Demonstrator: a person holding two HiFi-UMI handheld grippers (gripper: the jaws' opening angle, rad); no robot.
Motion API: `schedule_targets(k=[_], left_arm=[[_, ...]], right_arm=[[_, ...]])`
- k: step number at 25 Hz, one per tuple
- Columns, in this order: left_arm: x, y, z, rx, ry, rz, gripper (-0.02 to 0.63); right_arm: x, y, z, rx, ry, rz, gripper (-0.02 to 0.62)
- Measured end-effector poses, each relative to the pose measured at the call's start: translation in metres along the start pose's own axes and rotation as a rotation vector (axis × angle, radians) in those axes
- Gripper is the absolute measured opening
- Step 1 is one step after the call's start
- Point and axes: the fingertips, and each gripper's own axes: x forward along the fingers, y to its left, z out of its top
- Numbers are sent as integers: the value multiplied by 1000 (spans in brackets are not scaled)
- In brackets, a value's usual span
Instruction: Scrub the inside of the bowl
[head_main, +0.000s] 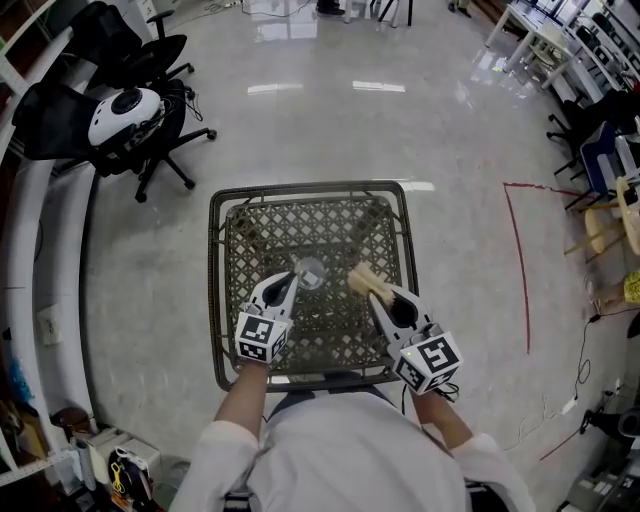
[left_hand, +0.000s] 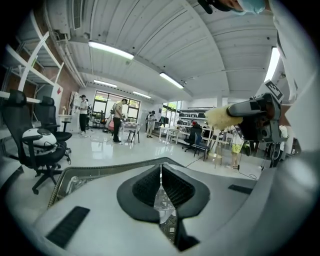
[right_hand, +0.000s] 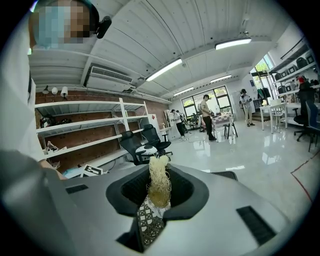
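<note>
Over the wicker table (head_main: 255, 215), my left gripper (head_main: 292, 282) is shut on the rim of a small clear glass bowl (head_main: 309, 272). In the left gripper view the bowl (left_hand: 162, 202) shows as a thin clear edge pinched between the jaws of the left gripper (left_hand: 161, 190). My right gripper (head_main: 379, 294) is shut on a pale yellow fibrous scrubber (head_main: 362, 281), which sits just right of the bowl and apart from it. The scrubber (right_hand: 159, 181) stands up between the jaws of the right gripper (right_hand: 159, 194). The left gripper view also catches the scrubber (left_hand: 219, 118) held in the right gripper.
The table has a dark metal frame (head_main: 212, 290) and stands on a glossy floor. A black office chair (head_main: 150, 110) with a white helmet (head_main: 125, 115) is at the back left. A red tape line (head_main: 521, 270) runs on the floor to the right. People (left_hand: 118, 120) stand far off.
</note>
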Motion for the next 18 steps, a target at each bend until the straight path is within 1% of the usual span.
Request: schedule_targets(k=[6,11,18], left_arm=[[10,4,-21,-44,20,7,35],[15,3,-35,-84,25,-6,35],[17,0,-46,-90,31,-9,37]], right_arm=[[1,0,-5,3,23,6,86],[-1,-1,-8,-2,37,9,86],[-3,-2,-13,-4,53,16,86]])
